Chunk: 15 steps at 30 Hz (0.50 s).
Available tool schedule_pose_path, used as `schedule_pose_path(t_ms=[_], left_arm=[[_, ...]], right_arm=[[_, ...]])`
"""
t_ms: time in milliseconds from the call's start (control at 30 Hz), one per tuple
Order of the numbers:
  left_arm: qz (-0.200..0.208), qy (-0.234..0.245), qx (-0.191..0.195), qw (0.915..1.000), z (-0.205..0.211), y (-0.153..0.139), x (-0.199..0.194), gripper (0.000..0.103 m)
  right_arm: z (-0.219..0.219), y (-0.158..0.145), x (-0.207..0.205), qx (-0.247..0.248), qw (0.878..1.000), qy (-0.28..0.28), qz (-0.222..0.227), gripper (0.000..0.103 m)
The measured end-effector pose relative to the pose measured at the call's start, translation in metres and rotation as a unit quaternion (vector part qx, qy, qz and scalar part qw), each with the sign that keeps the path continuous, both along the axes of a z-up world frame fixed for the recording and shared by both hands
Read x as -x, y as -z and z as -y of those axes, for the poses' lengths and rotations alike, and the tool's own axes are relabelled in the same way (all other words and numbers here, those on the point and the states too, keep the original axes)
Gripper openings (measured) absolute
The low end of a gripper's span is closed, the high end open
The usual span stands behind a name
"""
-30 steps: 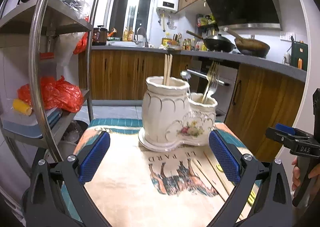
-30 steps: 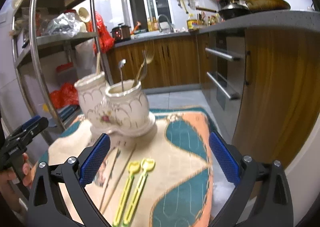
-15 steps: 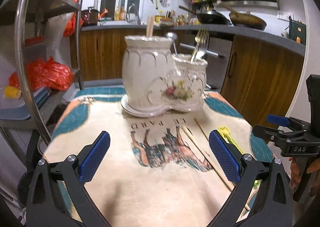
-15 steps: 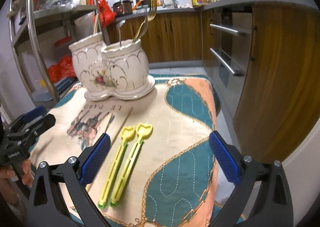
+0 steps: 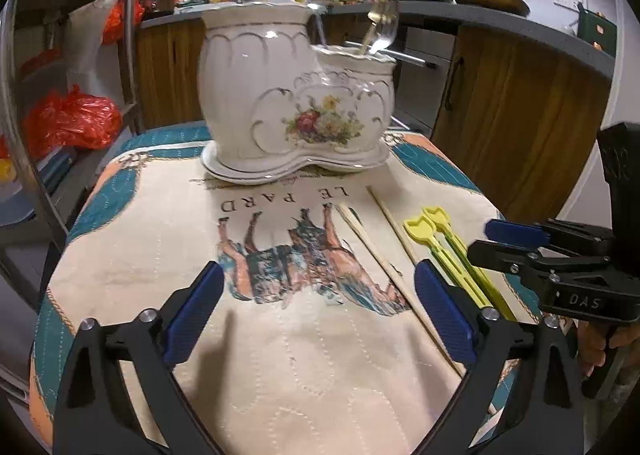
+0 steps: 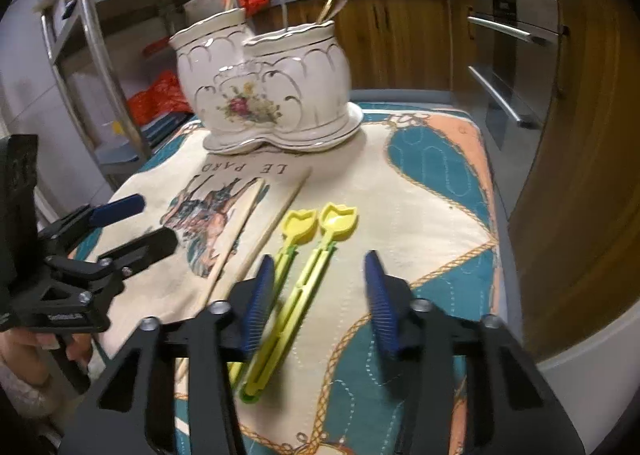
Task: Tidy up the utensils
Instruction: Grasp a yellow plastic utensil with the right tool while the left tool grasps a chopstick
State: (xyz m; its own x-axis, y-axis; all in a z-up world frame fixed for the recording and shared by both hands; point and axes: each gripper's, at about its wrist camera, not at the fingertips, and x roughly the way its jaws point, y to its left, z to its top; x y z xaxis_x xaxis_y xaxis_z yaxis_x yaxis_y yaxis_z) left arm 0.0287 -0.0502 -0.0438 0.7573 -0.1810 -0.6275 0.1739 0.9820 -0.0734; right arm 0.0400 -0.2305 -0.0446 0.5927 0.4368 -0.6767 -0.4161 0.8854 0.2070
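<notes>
A white two-pot ceramic utensil holder stands at the far end of a patterned cloth, with chopsticks in the tall pot and a fork and spoon in the low pot. Two wooden chopsticks and two yellow utensils lie on the cloth. My left gripper is open above the cloth, left of the chopsticks. My right gripper is open, its jaws partly narrowed, low over the yellow utensils' handles.
The cloth-covered table is small, with edges close on all sides. A steel rack holding red bags stands to the left. Wooden kitchen cabinets and an oven stand close on the right.
Both grippers have moved down and forward toward the cloth. The right gripper's jaws have narrowed and now straddle the yellow utensils.
</notes>
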Motion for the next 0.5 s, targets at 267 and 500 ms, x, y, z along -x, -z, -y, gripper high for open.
schedule_pose_path(t_ms=[267,500], left_arm=[[-0.031,0.039,-0.029,0.9983,0.028,0.004,-0.002,0.067],[-0.063,0.052,-0.041,0.9958,0.046,0.009,-0.007,0.049]], right_arm=[[-0.004,0.004,-0.001,0.018,1.000,-0.018,-0.009,0.019],[0.001,0.004,-0.001,0.033,0.999,-0.015,-0.001,0.011]])
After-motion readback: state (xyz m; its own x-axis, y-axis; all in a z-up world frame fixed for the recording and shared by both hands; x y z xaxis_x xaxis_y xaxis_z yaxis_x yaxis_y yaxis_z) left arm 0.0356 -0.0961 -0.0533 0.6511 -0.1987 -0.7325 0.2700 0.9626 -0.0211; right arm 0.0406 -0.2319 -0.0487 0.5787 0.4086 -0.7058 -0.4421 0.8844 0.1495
